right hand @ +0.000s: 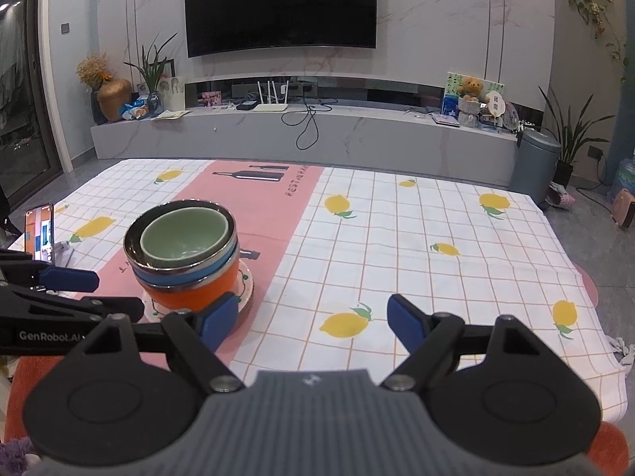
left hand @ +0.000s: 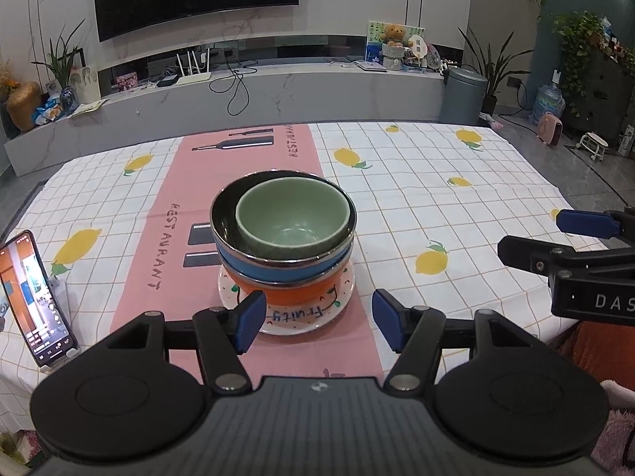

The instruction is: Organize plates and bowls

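A: Where's the stack rel. to the left gripper (left hand: 315, 319)?

B: Dead ahead, centred btw the fingers but just past the tips. White plate (left hand: 341, 293) at the bottom, on the pink runner (left hand: 174, 238) of the tabletop (left hand: 456, 206). Orange bowl (left hand: 301, 297) on the plate, blue bowl (left hand: 278, 269) in that, green bowl (left hand: 293, 226) nested on top, sitting toward the right side of the blue one's rim.

A: Left gripper holding anything?

B: No. Jaws spread wide, nothing btw them; near edge of the plate lies right by the tips, contact unclear.

A: Right gripper (right hand: 307, 321)?

B: Also wide open, empty. From its cam the stack sits ahead and to the left: its left fingertip (right hand: 220, 319) overlaps the plate's edge in view, touching or not, can't tell. Rest of it hangs over the lemon-print cloth (right hand: 397, 261).

A: Anything else on the tabletop?

B: Phone (left hand: 33, 297) propped upright, far left, screen lit, well apart from the stack.
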`<control>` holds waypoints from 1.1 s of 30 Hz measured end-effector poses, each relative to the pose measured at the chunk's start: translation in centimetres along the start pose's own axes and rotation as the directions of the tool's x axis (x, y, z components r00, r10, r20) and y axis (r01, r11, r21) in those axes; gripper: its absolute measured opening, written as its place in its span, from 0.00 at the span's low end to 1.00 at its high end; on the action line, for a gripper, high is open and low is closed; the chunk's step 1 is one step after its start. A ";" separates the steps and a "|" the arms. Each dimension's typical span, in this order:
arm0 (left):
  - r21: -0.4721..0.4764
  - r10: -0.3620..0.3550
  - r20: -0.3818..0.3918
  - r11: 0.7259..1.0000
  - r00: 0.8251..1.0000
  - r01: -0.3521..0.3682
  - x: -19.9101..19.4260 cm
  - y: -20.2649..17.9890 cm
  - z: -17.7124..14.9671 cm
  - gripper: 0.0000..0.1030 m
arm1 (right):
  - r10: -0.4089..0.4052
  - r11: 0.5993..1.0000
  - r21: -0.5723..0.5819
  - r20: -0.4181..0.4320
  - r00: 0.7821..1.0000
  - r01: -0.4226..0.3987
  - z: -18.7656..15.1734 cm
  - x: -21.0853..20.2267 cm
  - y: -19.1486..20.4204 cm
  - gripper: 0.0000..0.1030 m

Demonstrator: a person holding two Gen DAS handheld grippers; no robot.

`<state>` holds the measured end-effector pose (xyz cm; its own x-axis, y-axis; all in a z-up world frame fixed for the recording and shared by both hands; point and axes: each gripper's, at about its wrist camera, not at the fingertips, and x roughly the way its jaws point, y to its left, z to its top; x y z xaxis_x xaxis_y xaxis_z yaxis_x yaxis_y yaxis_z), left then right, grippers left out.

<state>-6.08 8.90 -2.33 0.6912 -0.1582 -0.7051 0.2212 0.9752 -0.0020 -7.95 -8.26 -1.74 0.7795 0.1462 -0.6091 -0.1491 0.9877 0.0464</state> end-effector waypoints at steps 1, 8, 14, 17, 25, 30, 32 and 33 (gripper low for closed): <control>-0.001 0.000 0.001 1.000 1.000 0.000 0.0 0.0 0.0 0.70 | 0.000 1.000 0.001 0.000 1.000 0.000 0.0 0.0 0.0 0.79; -0.002 0.004 0.006 1.000 1.000 -0.004 -0.2 0.0 0.1 0.70 | -0.002 1.000 0.005 0.006 1.000 0.002 0.0 -0.1 -0.1 0.79; -0.001 0.006 0.010 1.000 1.000 -0.006 -0.3 -0.2 0.1 0.70 | -0.001 1.000 0.001 0.009 1.000 0.001 0.0 -0.2 0.0 0.79; -0.001 0.007 0.011 1.000 1.000 -0.007 -0.3 -0.2 0.1 0.70 | -0.003 1.000 0.002 0.011 1.000 0.003 0.0 -0.3 -0.1 0.79; -0.003 0.014 0.015 1.000 1.000 -0.014 -0.5 -0.2 0.2 0.70 | -0.004 1.000 0.004 0.012 1.000 0.004 0.0 -0.3 -0.1 0.79; 0.000 0.017 0.018 1.000 1.000 -0.017 -0.6 -0.2 0.3 0.70 | -0.003 1.000 0.003 0.014 1.000 0.003 0.1 -0.4 -0.2 0.79; -0.001 0.016 0.018 1.000 1.000 -0.016 -0.7 -0.2 0.3 0.70 | -0.003 1.000 0.003 0.014 1.000 0.003 0.1 -0.4 -0.2 0.79; -0.001 0.017 0.018 1.000 1.000 -0.017 -0.7 -0.2 0.3 0.70 | -0.004 1.000 0.004 0.014 1.000 0.004 0.1 -0.4 -0.2 0.79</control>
<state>-6.42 8.76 -1.67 0.7071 -0.1445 -0.6922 0.2090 0.9779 0.0093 -8.18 -8.48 -1.45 0.7883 0.1434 -0.5983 -0.1441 0.9884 0.0471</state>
